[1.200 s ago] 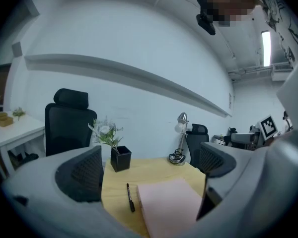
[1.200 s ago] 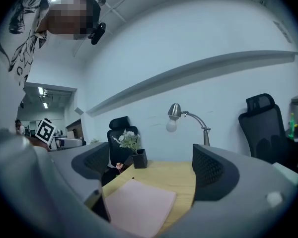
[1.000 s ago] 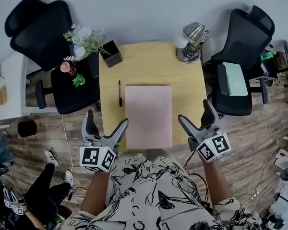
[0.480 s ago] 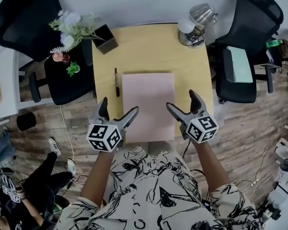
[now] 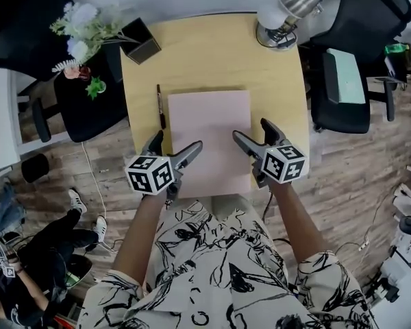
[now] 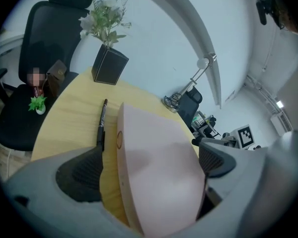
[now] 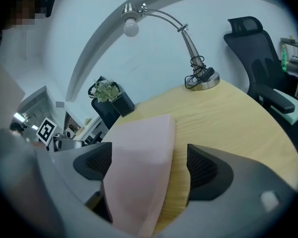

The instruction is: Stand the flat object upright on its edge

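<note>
A flat pink slab [image 5: 209, 139] lies face down on the yellow table [image 5: 212, 53]. My left gripper [image 5: 176, 144] stands open, its jaws straddling the slab's left edge near the near-left corner; in the left gripper view the slab [image 6: 154, 148] fills the gap between the pads without touching them. My right gripper [image 5: 252, 131] straddles the slab's right edge near the near-right corner. Its jaws are closing, and the slab [image 7: 139, 182] lies between them with gaps on both sides.
A black pen [image 5: 159, 107] lies just left of the slab. A black pot with flowers [image 5: 140, 40] stands at the far left corner, a desk lamp [image 5: 288, 12] at the far right. Black chairs [image 5: 342, 88] flank the table. A person [image 5: 41, 266] sits on the floor, lower left.
Both grippers have moved forward and inward from the table's near edge, so their jaws now straddle the slab's near corners. The slab has not moved.
</note>
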A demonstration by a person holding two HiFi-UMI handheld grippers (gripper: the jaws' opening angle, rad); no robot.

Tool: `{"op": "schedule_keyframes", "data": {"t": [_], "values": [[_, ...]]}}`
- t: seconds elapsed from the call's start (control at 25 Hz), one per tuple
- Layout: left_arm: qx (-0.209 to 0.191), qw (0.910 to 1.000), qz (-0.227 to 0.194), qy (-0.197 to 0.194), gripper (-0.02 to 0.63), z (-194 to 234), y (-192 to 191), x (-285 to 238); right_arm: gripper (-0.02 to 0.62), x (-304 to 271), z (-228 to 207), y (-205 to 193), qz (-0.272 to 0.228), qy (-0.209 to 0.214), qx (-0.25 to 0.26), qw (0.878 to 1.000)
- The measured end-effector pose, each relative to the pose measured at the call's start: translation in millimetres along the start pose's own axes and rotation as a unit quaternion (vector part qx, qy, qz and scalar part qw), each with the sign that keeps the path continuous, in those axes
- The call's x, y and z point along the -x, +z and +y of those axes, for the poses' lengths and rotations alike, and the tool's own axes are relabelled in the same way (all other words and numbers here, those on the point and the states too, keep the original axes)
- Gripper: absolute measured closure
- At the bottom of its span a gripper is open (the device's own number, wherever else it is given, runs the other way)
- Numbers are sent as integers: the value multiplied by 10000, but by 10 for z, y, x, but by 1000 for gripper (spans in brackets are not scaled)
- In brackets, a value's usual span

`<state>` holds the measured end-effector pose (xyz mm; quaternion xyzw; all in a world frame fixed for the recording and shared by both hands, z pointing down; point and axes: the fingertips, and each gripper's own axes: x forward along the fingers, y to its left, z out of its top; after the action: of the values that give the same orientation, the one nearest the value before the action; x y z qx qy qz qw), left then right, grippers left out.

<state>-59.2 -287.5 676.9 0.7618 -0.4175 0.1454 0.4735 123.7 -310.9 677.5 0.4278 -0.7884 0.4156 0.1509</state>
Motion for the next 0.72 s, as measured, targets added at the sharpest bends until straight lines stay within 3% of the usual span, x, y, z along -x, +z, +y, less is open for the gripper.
{"op": "schedule_keyframes", "data": {"t": [0.24, 0.72], "values": [[379, 9990, 143, -185, 28, 32, -78, -166, 144, -152, -24, -85, 245, 125, -248, 9993], [563, 9982, 128, 174, 127, 197, -86, -215, 192, -338, -29, -231, 549, 217, -423, 9974]]}}
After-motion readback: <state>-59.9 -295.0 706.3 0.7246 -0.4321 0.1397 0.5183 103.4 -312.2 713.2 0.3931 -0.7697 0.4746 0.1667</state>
